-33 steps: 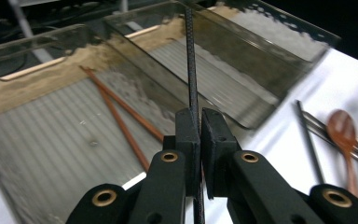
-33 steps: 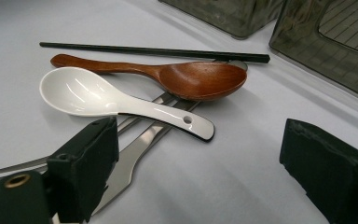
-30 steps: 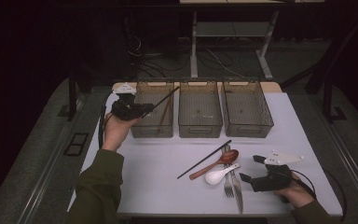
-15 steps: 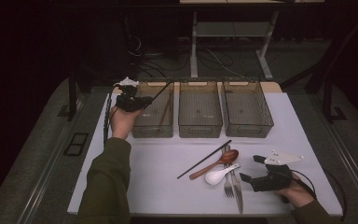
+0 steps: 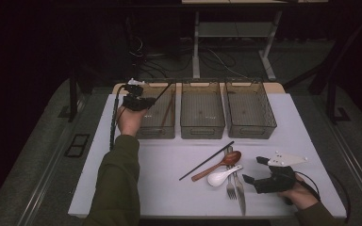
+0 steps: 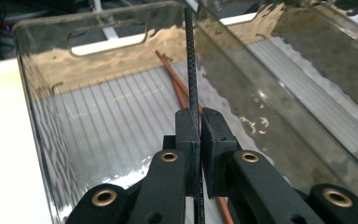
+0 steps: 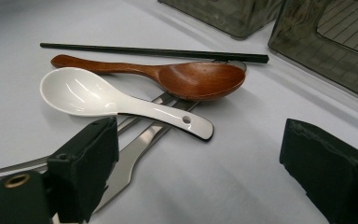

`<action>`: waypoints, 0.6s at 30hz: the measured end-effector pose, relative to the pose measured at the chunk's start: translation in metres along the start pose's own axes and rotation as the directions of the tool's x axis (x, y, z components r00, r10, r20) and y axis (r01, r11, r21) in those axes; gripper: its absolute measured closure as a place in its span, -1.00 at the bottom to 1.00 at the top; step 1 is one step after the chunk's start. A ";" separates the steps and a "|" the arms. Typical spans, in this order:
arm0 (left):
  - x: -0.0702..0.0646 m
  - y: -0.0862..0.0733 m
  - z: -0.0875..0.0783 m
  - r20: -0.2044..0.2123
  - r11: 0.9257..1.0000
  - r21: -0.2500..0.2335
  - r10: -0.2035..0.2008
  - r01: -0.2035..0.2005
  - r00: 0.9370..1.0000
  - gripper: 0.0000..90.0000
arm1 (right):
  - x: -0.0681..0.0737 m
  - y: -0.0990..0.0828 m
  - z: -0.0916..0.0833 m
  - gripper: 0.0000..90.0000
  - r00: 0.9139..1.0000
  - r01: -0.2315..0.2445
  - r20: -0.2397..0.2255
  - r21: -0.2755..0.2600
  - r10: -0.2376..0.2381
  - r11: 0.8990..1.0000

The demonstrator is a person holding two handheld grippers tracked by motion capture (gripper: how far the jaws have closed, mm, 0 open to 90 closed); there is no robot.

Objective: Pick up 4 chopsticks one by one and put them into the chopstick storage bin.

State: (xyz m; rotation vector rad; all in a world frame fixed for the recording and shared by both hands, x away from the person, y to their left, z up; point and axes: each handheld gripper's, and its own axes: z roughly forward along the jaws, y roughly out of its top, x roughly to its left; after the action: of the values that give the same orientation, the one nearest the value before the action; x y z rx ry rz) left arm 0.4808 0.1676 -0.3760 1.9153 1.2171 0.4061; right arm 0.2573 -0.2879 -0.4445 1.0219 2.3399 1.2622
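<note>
Looking from the high view, the left gripper (image 5: 143, 101) held a black chopstick (image 5: 162, 93) over the left bin (image 5: 158, 132) on the white table (image 5: 169, 188), dark floor around. In the left gripper view, the jaws clamped that chopstick above brown chopsticks (image 6: 175, 81). In the right gripper view, the right gripper (image 7: 196, 179) stood apart near a white spoon (image 7: 88, 95)
</note>
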 end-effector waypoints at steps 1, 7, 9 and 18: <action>0.001 0.000 0.001 -0.003 1.000 0.004 -0.008 0.008 1.000 0.89 | 0.000 0.000 0.000 -0.74 1.000 0.000 -0.001 0.000 0.000 1.000; 0.003 -0.001 0.004 -0.016 1.000 0.007 -0.023 0.023 1.000 0.89 | 0.000 0.000 0.000 -0.74 1.000 0.000 -0.001 0.000 0.000 1.000; 0.003 -0.001 0.004 -0.024 1.000 0.008 -0.026 0.026 0.999 0.88 | 0.000 0.000 0.000 -0.74 1.000 0.000 -0.001 0.000 0.000 1.000; 0.002 -0.001 0.005 -0.014 1.000 -0.003 -0.022 0.022 1.000 0.73 | 0.000 0.000 0.000 -0.74 1.000 0.000 -0.001 0.001 0.000 1.000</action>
State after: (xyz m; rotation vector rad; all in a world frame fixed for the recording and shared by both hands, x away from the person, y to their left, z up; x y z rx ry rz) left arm 0.4843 0.1675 -0.3801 1.8979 1.2445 0.4100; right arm 0.2573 -0.2882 -0.4445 1.0217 2.3413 1.2614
